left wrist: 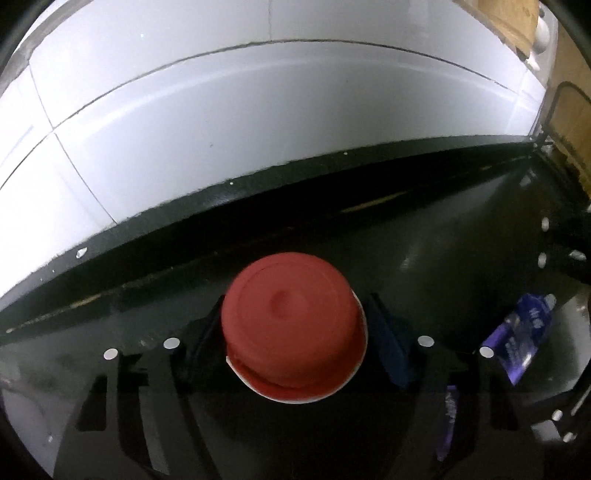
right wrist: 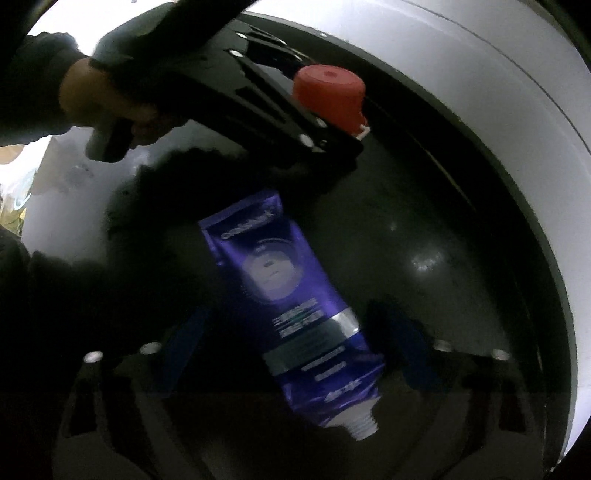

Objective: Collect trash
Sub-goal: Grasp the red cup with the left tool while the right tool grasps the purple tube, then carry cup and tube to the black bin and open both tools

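A red cup (left wrist: pixel 291 321) with a white rim stands upside down on the glossy black table (left wrist: pixel 443 240). My left gripper (left wrist: pixel 295 339) straddles it, and its pads sit against both sides of the cup. The same cup (right wrist: pixel 328 92) shows at the top of the right wrist view, inside the left gripper (right wrist: pixel 321 110). A purple tube (right wrist: pixel 291 295) without its cap lies flat and slanted, its white threaded neck nearest the camera. My right gripper (right wrist: pixel 299 343) stands open around it, with a gap on the tube's left side. The tube (left wrist: pixel 524 332) also appears at the right of the left wrist view.
A hand (right wrist: pixel 92 99) in a dark sleeve holds the left gripper's handle. Beyond the table's far edge (left wrist: pixel 258 177) lies a white tiled floor (left wrist: pixel 184 110). A brown board or box (left wrist: pixel 517 26) stands at the top right.
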`<state>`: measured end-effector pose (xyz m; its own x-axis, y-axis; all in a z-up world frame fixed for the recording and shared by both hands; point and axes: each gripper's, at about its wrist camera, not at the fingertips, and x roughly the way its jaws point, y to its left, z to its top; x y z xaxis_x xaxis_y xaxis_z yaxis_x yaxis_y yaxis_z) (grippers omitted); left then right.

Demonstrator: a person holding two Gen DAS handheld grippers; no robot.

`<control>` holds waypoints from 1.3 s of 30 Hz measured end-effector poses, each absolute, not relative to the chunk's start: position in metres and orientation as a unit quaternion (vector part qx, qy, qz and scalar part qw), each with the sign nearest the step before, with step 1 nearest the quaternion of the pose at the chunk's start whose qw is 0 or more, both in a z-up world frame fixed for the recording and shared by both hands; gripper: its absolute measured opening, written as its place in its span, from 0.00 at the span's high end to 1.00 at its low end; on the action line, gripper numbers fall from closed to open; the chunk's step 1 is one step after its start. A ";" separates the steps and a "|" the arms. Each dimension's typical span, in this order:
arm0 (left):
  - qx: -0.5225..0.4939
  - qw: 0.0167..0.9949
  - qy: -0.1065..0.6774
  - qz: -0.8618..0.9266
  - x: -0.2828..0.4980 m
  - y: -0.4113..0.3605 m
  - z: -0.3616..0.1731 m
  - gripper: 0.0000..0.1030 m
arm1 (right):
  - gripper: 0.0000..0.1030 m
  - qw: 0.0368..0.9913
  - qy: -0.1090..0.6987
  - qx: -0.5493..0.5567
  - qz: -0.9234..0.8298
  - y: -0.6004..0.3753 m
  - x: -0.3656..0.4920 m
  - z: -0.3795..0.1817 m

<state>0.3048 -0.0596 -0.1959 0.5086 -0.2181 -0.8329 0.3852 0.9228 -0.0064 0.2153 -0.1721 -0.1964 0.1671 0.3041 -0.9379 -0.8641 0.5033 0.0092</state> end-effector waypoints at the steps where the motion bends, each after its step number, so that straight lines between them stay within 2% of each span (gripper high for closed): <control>1: 0.087 0.864 0.464 -0.175 0.303 -0.059 -0.194 0.37 | 0.38 0.710 0.501 -0.278 0.410 -0.172 0.213 -0.194; 3: 0.084 0.863 0.467 -0.173 0.298 -0.058 -0.189 0.39 | 0.45 0.709 0.505 -0.280 0.406 -0.172 0.206 -0.192; 8: 0.086 0.874 0.451 -0.162 0.275 -0.049 -0.163 0.41 | 0.49 0.715 0.536 -0.234 0.382 -0.175 0.190 -0.186; 9: 0.085 0.875 0.449 -0.158 0.271 -0.047 -0.158 0.41 | 0.71 0.719 0.542 -0.220 0.375 -0.177 0.186 -0.185; 10: 0.083 0.878 0.446 -0.152 0.264 -0.042 -0.151 0.41 | 0.80 0.731 0.540 -0.187 0.373 -0.182 0.184 -0.177; 12: 0.080 0.883 0.440 -0.140 0.248 -0.033 -0.137 0.41 | 0.86 0.746 0.546 -0.155 0.349 -0.187 0.183 -0.167; 21: 0.066 0.896 0.430 -0.088 0.166 -0.003 -0.103 0.41 | 0.93 0.753 0.559 -0.075 0.338 -0.180 0.144 -0.141; 39: -0.026 0.890 0.455 0.036 -0.004 0.078 -0.084 0.41 | 0.93 0.766 0.514 -0.133 0.362 -0.081 0.069 -0.083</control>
